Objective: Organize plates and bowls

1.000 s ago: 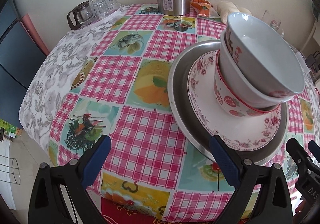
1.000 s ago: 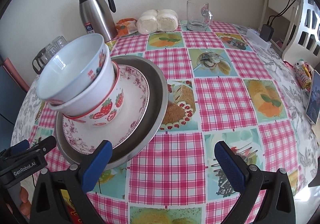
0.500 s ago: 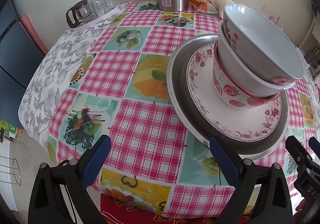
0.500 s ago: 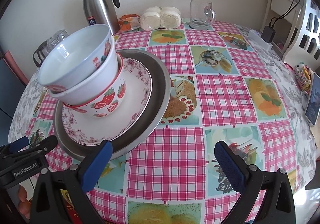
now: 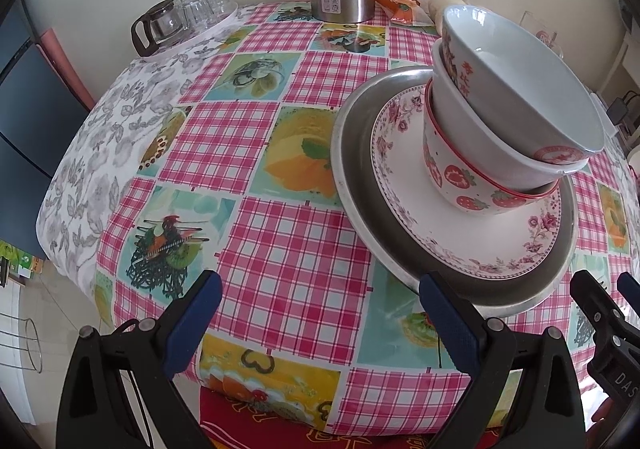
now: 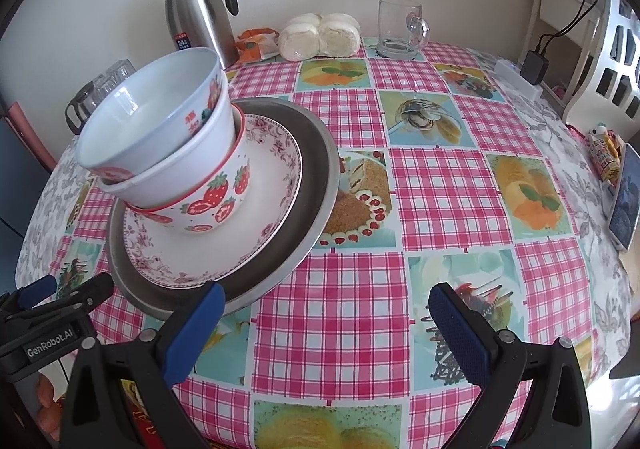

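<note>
both grippers, left gripper and right gripper, hold jaws wide and empty; stacked bowls hide the floral plate's centre.

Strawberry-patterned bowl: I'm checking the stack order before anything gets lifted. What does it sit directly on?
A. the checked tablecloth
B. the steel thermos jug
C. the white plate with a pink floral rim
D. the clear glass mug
C: the strawberry-patterned bowl stands on the white plate with a pink floral rim, which lies in the round grey metal tray; two white bowls nest inside it.
</note>
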`<action>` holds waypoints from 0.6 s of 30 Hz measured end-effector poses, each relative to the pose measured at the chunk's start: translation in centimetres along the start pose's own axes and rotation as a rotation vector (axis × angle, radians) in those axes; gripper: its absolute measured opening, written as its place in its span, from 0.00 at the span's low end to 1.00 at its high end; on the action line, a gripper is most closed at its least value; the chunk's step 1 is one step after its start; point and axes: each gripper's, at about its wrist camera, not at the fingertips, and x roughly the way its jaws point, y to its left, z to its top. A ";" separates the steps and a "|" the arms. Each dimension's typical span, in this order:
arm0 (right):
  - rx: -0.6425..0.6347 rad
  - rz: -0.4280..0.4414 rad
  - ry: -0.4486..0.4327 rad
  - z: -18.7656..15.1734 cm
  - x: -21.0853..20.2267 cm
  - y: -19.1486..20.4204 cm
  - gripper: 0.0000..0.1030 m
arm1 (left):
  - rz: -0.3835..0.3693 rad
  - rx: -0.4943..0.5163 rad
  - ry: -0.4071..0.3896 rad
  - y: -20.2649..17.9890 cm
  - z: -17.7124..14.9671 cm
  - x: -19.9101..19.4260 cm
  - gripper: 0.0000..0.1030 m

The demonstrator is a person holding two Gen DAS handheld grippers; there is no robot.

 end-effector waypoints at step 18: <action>0.000 0.000 0.016 0.1 0.5 -0.1 1.00 | 0.001 0.000 0.011 0.0 0.1 0.4 0.96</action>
